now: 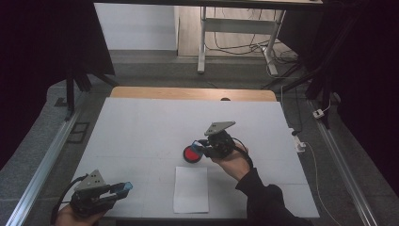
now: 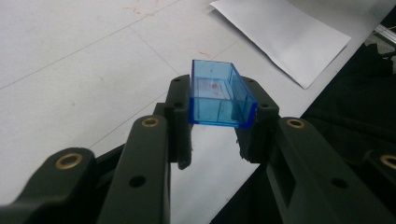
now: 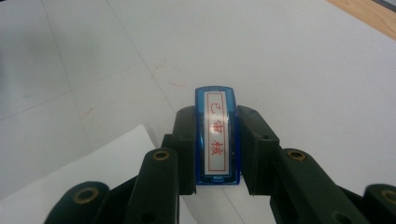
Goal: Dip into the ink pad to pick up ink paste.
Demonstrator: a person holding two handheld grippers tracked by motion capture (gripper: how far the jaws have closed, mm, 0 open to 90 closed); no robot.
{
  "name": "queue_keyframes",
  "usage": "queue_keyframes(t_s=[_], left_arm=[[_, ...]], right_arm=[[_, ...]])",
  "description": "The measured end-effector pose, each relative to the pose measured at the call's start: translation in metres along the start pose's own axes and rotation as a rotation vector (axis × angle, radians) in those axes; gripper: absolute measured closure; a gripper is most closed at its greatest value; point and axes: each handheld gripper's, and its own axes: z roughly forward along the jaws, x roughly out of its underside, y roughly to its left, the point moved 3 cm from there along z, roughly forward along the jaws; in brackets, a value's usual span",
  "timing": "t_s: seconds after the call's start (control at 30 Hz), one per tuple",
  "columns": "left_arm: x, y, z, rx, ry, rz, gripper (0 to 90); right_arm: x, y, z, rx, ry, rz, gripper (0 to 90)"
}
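A white-topped table (image 1: 141, 127) with a wooden far edge stands on grey floor (image 1: 155, 66) — behind it, a white-legged desk (image 1: 235, 28) over tangled cables (image 1: 244, 47).

Blue stamp (image 3: 217, 140), clear blue cap (image 2: 220, 95)

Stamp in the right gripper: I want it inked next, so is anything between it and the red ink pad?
Nothing visible. The right gripper, shut on the stamp, sits right beside the uncovered ink pad. The white sheet lies nearer the person; the left gripper holds the blue cap far off.
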Motion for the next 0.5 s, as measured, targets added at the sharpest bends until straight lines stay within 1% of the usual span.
queue_keyframes(t_s=[0.23, 0.5], left_arm=[[0.000, 0.000, 0.000, 0.003, -0.002, 0.003, 68.1], [0.000, 0.000, 0.000, 0.005, -0.002, 0.004, 68.1]], right_arm=[[-0.002, -0.002, 0.013, 0.009, 0.022, -0.002, 70.3], [0.001, -0.008, 0.028, 0.014, 0.047, 0.004, 70.4]])
